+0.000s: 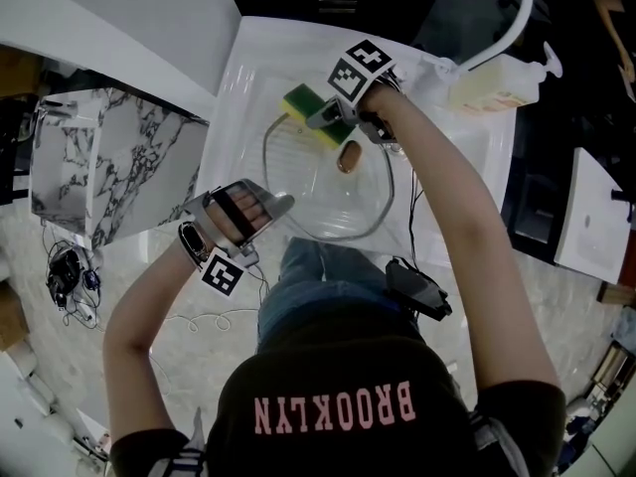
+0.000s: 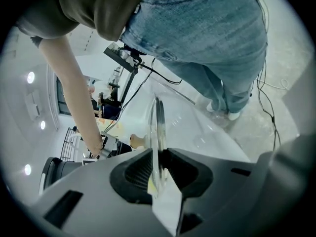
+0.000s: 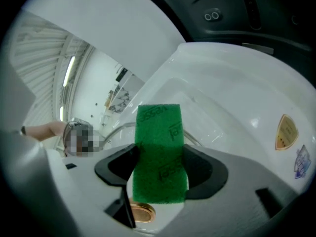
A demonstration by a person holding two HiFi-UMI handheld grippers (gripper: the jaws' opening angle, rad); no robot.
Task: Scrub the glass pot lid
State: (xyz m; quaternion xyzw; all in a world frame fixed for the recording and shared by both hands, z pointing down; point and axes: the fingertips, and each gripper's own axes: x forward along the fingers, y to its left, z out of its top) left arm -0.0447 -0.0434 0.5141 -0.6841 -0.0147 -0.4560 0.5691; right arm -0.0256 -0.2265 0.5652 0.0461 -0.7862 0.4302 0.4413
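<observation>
Head view: over the near half of the white sink (image 1: 248, 78), my left gripper (image 1: 281, 205) is clamped on the rim of the round clear glass pot lid (image 1: 338, 207). My right gripper (image 1: 333, 117) pinches a green-and-yellow sponge (image 1: 301, 101) toward the sink's far side. Only the left gripper view shows the lid edge-on between the jaws.
</observation>
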